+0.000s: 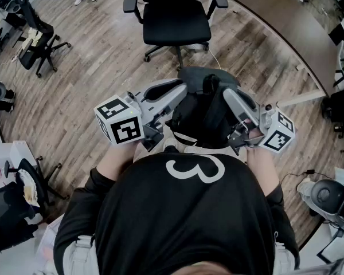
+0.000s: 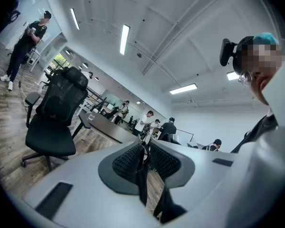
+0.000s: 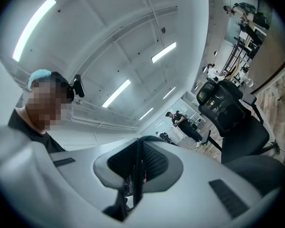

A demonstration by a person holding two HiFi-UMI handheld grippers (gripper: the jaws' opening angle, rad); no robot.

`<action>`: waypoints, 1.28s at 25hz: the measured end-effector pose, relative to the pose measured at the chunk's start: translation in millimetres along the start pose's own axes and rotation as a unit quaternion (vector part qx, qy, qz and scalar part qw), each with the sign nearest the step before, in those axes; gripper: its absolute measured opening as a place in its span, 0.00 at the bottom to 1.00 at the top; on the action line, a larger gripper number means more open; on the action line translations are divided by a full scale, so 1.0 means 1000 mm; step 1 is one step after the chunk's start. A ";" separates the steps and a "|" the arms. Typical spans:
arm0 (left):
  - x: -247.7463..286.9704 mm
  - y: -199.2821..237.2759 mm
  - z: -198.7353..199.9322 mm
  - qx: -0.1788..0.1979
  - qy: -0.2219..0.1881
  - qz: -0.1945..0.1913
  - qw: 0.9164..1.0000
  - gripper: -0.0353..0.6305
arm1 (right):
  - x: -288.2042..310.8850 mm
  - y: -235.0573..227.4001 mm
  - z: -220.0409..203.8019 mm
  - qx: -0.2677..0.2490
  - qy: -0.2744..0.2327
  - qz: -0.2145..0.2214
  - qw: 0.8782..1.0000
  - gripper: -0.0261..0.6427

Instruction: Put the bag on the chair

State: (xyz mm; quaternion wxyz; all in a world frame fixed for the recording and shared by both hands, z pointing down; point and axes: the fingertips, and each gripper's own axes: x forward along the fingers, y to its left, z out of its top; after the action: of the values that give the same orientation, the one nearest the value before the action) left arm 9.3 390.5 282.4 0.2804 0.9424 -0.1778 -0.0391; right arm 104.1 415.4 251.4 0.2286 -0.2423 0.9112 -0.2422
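The left gripper [image 2: 145,151] and right gripper [image 3: 137,153] are each closed tight on a thin dark strap [image 2: 141,186], seemingly the bag's. The bag [image 1: 202,110] hangs between them, close in front of the person. The chair [image 1: 176,17] stands straight ahead, well apart and about equally near either hand, so the carry likely goes forward.

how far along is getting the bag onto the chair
Done: the bag is lifted and hangs in front of the person. In hand: the left gripper and the right gripper are each shut on a strap of it. Left: the chair ahead has a bare seat, so the bag is yet to be carried over and set down.
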 end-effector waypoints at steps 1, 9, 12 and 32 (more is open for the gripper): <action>0.001 0.000 0.001 0.002 0.001 -0.003 1.000 0.18 | 0.003 0.003 -0.001 0.005 -0.001 0.006 1.000 0.10; -0.007 0.012 0.010 0.001 -0.004 -0.008 1.000 0.18 | 0.018 0.000 -0.004 -0.005 0.003 0.000 1.000 0.10; -0.012 0.015 0.016 0.002 -0.008 -0.011 1.000 0.18 | 0.028 -0.002 -0.005 -0.006 0.002 -0.004 1.000 0.10; -0.060 0.084 0.057 0.011 -0.026 -0.001 1.000 0.18 | 0.114 -0.037 -0.003 0.030 -0.030 0.001 0.999 0.10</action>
State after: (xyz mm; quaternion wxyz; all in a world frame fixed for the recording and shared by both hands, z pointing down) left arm -82.8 317.2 278.7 0.2656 0.9442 -0.1849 -0.0619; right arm 26.0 325.4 240.4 0.2636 -0.2418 0.8964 -0.2617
